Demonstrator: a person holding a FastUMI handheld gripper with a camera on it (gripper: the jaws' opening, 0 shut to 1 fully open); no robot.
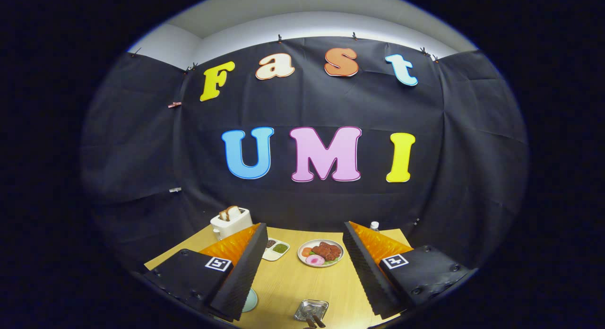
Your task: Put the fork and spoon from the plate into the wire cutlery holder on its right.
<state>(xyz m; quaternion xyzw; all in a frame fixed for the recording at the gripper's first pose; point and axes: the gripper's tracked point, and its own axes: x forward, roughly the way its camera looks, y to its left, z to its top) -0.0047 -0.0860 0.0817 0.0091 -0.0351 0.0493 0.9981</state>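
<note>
Here our claw (302, 272) was spread wide and held nothing, up above the wooden surface (288, 281). Low between its fingers sat a small shiny metal thing (311, 310) with two dark handles (315, 322) poking out. It was too small to tell if these were the fork and spoon. Beyond the fingers stood a plate of food (321, 253), a little sauce dish (275, 248) and a toaster (230, 221). We thought cutlery would be light, stiff and slippery, so pinching mid-handle seemed best.

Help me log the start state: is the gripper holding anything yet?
No: the gripper is open, its fingers wide apart over the bare wooden table, nothing between them.
</note>
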